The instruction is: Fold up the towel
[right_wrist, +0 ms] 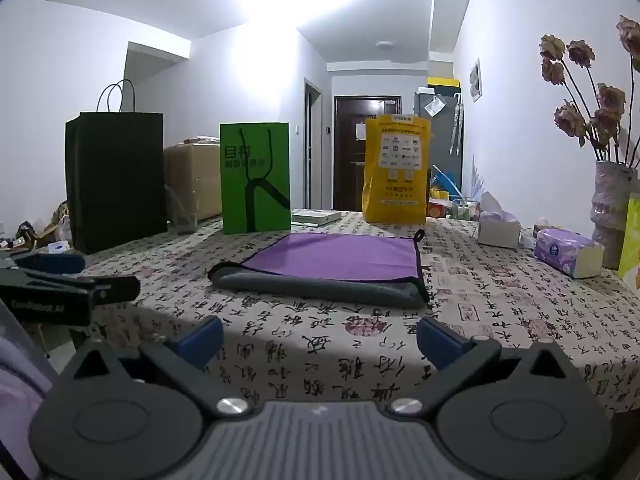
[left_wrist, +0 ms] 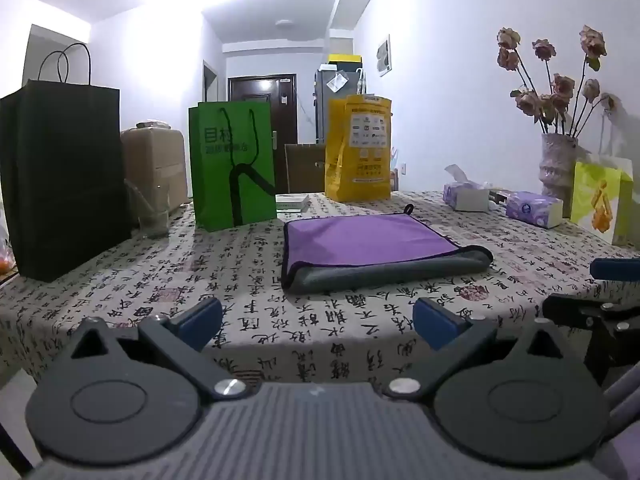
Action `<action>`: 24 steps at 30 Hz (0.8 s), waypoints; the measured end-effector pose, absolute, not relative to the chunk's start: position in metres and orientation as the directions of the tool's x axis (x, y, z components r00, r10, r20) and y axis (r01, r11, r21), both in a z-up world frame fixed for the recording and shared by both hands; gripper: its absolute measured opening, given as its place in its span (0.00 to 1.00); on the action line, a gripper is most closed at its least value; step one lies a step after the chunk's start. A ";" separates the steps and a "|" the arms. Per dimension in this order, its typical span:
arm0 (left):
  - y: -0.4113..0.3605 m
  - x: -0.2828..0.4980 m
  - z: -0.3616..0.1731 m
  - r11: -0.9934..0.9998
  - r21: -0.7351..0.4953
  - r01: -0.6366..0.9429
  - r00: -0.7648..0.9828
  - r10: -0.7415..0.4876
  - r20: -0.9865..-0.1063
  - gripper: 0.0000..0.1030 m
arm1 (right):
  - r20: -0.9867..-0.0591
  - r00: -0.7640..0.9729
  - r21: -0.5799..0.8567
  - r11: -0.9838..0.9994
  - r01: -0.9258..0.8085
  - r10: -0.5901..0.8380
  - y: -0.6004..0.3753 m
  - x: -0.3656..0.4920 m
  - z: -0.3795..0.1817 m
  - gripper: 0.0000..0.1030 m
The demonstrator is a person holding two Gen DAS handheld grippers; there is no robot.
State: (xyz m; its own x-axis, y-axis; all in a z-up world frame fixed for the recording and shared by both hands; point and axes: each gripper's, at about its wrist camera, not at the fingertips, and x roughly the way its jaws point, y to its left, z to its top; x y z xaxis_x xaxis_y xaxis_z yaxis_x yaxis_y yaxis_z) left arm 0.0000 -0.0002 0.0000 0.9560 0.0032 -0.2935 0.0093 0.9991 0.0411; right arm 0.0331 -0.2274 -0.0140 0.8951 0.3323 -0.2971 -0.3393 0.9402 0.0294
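Fingers on left gripper (left_wrist: 318,322) & right gripper (right_wrist: 320,342) gaping wide, holding nothing, towel (left_wrist: 368,240) lying mid-frame ahead, long axis across, neither nearer.

Folded purple-and-grey microfibre towel (left_wrist: 372,252) lying on the calligraphy-print tablecloth (left_wrist: 248,312) at 12 o'clock; green paper bag (left_wrist: 232,164) at 11, black paper bag (left_wrist: 64,176) at 10, yellow plastic bag (left_wrist: 358,148) behind the towel; tissue packs (left_wrist: 534,208) at 2 o'clock
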 end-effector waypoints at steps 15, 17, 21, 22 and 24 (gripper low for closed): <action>-0.001 0.001 -0.001 0.999 0.041 0.023 0.954 -0.010 -0.299 1.00 | -0.332 0.884 0.059 0.943 -0.328 0.329 -0.229 0.039 -0.014 1.00; -0.001 0.000 0.000 0.999 0.040 0.023 0.955 -0.010 -0.298 1.00 | -0.332 0.884 0.059 0.942 -0.329 0.329 -0.229 0.039 -0.014 1.00; 0.001 0.002 -0.001 0.999 0.039 0.024 0.954 -0.011 -0.299 1.00 | -0.331 0.885 0.060 0.944 -0.326 0.327 -0.228 0.038 -0.015 1.00; 0.000 0.002 -0.001 0.999 0.039 0.024 0.954 -0.011 -0.300 1.00 | -0.332 0.885 0.061 0.944 -0.325 0.326 -0.228 0.038 -0.015 1.00; 0.000 0.002 -0.001 0.999 0.039 0.024 0.954 -0.011 -0.300 1.00 | -0.333 0.885 0.062 0.944 -0.325 0.326 -0.227 0.037 -0.015 1.00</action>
State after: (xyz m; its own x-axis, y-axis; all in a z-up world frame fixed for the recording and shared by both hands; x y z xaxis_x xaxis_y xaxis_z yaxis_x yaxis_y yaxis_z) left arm 0.0020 0.0000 -0.0009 0.9539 -0.0109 -0.2999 0.0238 0.9989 0.0393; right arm 0.0370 -0.2266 -0.0152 0.8847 0.3264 -0.3329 -0.3247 0.9438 0.0623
